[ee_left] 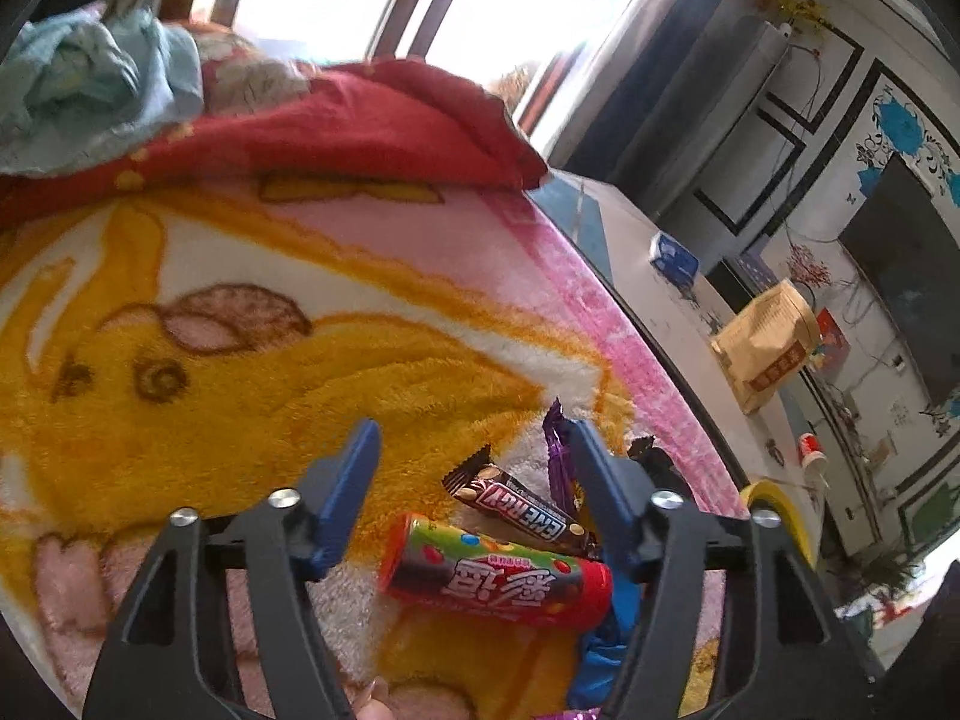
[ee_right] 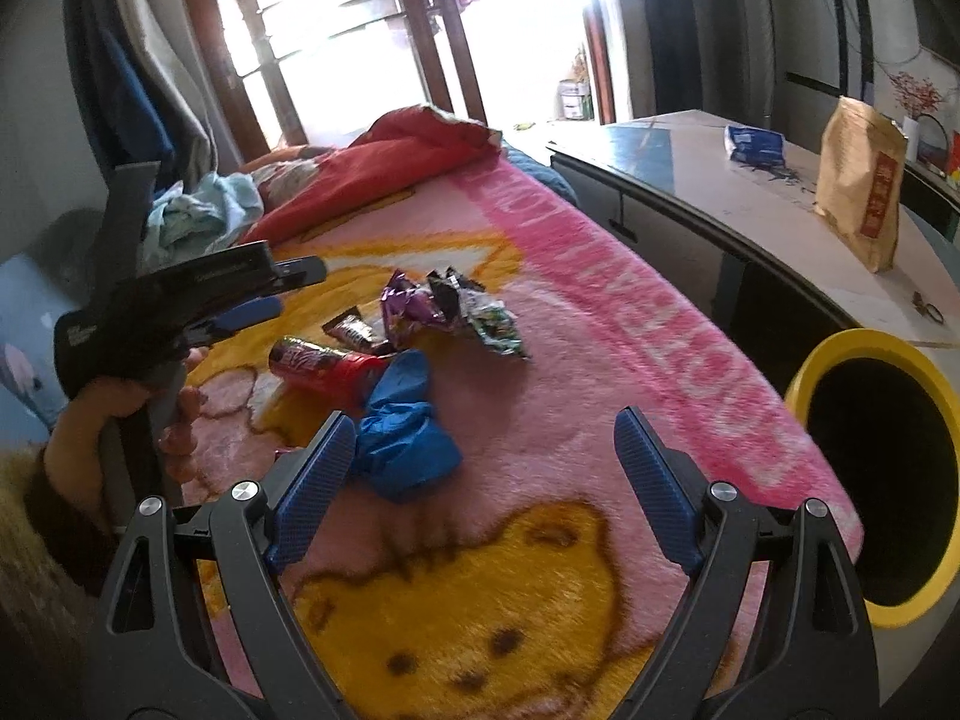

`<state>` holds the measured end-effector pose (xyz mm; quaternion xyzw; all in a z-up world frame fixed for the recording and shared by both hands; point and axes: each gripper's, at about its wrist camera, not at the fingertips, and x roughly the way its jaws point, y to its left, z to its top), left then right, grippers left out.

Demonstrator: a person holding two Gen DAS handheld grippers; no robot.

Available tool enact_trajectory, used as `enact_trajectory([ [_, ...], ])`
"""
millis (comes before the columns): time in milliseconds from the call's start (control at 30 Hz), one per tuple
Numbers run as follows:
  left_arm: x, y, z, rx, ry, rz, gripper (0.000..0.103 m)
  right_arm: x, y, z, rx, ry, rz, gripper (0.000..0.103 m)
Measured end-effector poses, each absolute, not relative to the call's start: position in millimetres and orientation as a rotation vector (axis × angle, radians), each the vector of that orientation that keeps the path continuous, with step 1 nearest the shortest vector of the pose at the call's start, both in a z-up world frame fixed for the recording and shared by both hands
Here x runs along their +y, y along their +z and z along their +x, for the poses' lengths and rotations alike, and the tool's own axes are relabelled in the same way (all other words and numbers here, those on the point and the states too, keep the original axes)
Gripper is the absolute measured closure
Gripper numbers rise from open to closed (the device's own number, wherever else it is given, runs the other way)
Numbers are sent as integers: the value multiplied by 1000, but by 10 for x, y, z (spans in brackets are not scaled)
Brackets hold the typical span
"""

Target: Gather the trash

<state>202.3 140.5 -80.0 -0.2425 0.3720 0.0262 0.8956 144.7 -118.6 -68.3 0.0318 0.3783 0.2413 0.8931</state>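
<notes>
Both tongs, left (ee_left: pixel 474 450) and right (ee_right: pixel 483 441), stand open and empty above the trash pile (ee_right: pixel 444 306).

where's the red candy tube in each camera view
Left wrist view: the red candy tube lies low in the middle, between the gripper's fingers.
Right wrist view: the tube lies left of centre on the blanket, above the blue crumpled glove.
Shared landmark: the yellow-rimmed bin at the right.
</notes>
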Motion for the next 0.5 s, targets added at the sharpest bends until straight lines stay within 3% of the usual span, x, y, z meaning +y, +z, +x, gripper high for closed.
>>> enact_trajectory([
  [133, 1453, -930, 2162, 839, 23, -533, 54, -1054, -779, 1521, 819, 516, 54, 23],
  [300, 1458, -1066, 2311, 897, -4, -548, 54, -914, -877, 1612, 856, 537, 61, 24],
  [500, 1409, -1151, 2356, 912, -12, -545, 56, -759, -1064, 1712, 935, 577, 65, 39],
])
